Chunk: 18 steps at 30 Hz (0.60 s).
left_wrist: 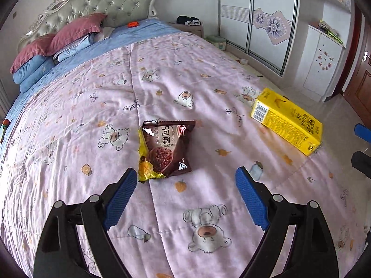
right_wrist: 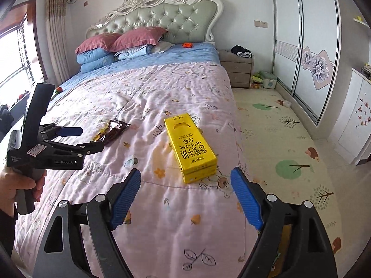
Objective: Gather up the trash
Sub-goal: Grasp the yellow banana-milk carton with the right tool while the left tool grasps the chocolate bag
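Two pieces of trash lay on the pink quilt (left_wrist: 162, 88) with its bear print, both on the near half of the bed. The brown snack wrapper (left_wrist: 165, 149) rested flat near the middle of the quilt, its torn yellow lining showing along its left edge, and the yellow drink carton (left_wrist: 287, 121) lay on its side to the right of it, well apart, close to the bed's right edge. The left gripper (left_wrist: 185, 180) hovered above the quilt just on the near side of the wrapper, its blue-padded jaws spread wide with nothing between them; the left finger's tip came close to the wrapper's near corner, though whether it touched could not be told. The right gripper (right_wrist: 185, 180) hung over the near end of the carton (right_wrist: 190, 148), jaws likewise spread and empty, the carton's near end lying just beyond the fingertips and roughly centred between them. From the right wrist view, the left gripper (right_wrist: 76, 139) appeared at the left, held by a hand (right_wrist: 25, 185) around its handle, pointing toward the wrapper (right_wrist: 112, 131). At the far end of the bed stood a tufted headboard (right_wrist: 171, 20), with red and blue pillows (right_wrist: 111, 46) stacked on the far left. A wardrobe with sliding doors (right_wrist: 306, 53) lined the right wall.
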Tool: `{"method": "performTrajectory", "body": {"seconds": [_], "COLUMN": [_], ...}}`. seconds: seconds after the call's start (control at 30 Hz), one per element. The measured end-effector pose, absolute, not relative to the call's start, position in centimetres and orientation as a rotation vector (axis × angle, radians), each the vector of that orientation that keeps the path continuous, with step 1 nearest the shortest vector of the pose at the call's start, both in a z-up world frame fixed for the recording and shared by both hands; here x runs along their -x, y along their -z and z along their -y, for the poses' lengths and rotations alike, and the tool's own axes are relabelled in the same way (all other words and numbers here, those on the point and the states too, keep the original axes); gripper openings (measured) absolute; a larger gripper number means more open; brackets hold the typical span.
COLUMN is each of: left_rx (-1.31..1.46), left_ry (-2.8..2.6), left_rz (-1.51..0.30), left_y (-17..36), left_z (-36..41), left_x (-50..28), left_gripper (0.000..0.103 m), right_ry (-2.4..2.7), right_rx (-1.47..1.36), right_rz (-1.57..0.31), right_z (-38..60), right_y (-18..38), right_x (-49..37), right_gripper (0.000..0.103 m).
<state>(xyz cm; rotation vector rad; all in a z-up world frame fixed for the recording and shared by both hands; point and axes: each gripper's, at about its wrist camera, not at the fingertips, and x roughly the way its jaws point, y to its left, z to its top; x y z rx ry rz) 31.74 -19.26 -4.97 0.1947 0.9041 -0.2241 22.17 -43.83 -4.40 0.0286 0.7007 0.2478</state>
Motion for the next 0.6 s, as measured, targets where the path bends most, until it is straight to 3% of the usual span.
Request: {"method": "performTrajectory", "body": {"seconds": [0.17,0.2,0.27,0.4,0.47,0.6], "left_rx": [-0.214,-0.213,-0.194,-0.193,-0.179,-0.156], "left_ry": [0.206,0.208,0.221,0.241,0.258,0.283], "left_rz": [-0.903,-0.907,-0.934,-0.925,-0.92,-0.904], "left_y": [6.7,7.1,8.0,9.3,9.3,9.0], "left_z": [19.6,19.7,19.8,20.0,19.9,19.5], "left_x": [-34.4,-34.8,-35.7,-36.0,-36.0,-35.7], "left_gripper": [0.084,0.079,0.057,0.043,0.031,0.026], "right_ry": [-0.231,-0.231,-0.229,-0.226,-0.231,-0.253], "right_rx": [-0.003,0.001,0.014,0.044,0.056,0.076], "right_rz": [-0.74,-0.75,-0.764,-0.796,-0.818,-0.847], "right_z": [43.3,43.3,43.1,42.5,42.3,41.4], "right_y": [5.3,5.5,5.8,6.4,6.9,8.0], "right_x": [-25.8,-26.6,-28.0,-30.3,-31.4,-32.3], "right_gripper": [0.078,0.078,0.078,0.078,0.078,0.078]}}
